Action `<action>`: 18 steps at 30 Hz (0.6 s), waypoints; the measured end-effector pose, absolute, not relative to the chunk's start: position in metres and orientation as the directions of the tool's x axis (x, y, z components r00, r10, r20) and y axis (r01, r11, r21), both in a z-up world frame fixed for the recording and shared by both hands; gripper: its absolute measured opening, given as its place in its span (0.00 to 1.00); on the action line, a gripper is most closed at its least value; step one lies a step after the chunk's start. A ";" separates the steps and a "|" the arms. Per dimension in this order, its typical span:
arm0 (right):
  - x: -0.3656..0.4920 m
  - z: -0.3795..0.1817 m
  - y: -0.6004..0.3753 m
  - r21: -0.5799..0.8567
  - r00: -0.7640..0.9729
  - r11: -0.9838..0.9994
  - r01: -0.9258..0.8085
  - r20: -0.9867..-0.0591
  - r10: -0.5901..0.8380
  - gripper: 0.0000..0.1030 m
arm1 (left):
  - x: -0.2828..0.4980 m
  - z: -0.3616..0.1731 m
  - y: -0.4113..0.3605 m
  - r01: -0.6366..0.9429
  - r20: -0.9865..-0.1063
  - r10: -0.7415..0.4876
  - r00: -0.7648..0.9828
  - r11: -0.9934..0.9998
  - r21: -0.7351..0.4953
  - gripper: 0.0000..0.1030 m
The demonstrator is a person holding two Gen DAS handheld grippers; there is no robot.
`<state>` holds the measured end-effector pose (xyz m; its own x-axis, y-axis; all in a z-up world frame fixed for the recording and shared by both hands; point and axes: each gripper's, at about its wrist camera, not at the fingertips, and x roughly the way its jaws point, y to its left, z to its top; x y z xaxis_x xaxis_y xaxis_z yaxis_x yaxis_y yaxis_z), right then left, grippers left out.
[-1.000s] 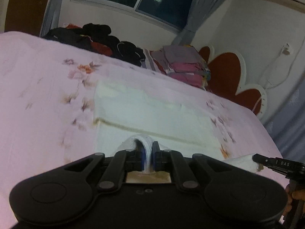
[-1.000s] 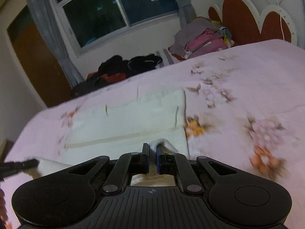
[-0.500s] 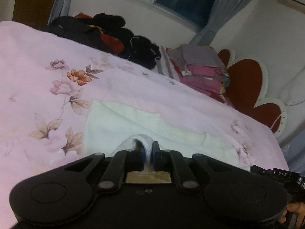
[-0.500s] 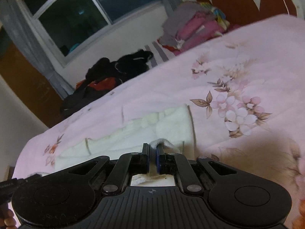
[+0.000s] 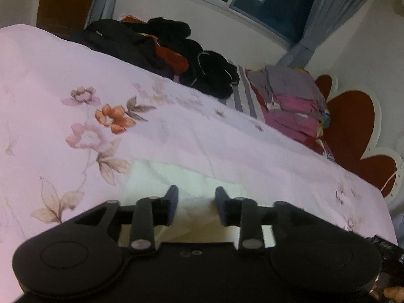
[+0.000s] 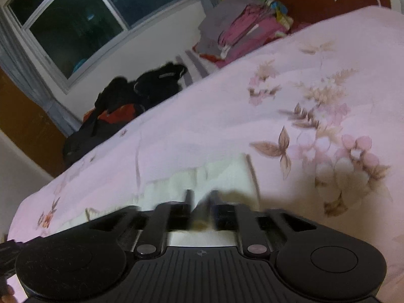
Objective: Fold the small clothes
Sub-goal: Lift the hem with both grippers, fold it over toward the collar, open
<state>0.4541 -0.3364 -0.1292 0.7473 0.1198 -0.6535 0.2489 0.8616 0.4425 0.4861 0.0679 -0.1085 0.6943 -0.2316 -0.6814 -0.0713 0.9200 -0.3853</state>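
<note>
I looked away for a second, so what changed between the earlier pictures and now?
Both tools let go: the left tool and right tool are opening, releasing the cream-white fleecy garment after carrying its pinched edge forward over itself. The pink floral bedsheet and far clothes piles stayed put.

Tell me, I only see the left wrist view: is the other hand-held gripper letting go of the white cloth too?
Observer: Yes, the right hand-held gripper has its jaws opening, with the white cloth lying loose beneath.
Operator: What's beside the cloth there?
Observer: Pale pink flowers printed on the sheet, just right of its edge.
Operator: Any more window?
Observer: Yes, a wide dark pane with a white frame.
</note>
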 end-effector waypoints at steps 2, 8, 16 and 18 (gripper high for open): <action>0.453 -0.124 -0.338 0.425 0.772 0.877 0.224 -0.627 0.107 0.73 | 0.484 -0.107 0.070 -0.051 -0.672 -0.231 0.703 0.927 -0.372 0.45; 0.459 -0.127 -0.332 0.359 0.760 0.924 0.135 -0.636 0.136 0.72 | 0.485 -0.121 0.061 0.051 -0.699 -0.258 0.667 0.952 -0.303 0.45; 0.471 -0.149 -0.318 0.278 0.718 0.958 0.062 -0.680 0.151 0.45 | 0.496 -0.136 0.047 0.083 -0.714 -0.232 0.661 0.968 -0.238 0.14; 0.475 -0.153 -0.317 0.265 0.701 0.963 0.043 -0.695 0.160 0.23 | 0.496 -0.137 0.048 0.085 -0.707 -0.228 0.670 0.969 -0.231 0.04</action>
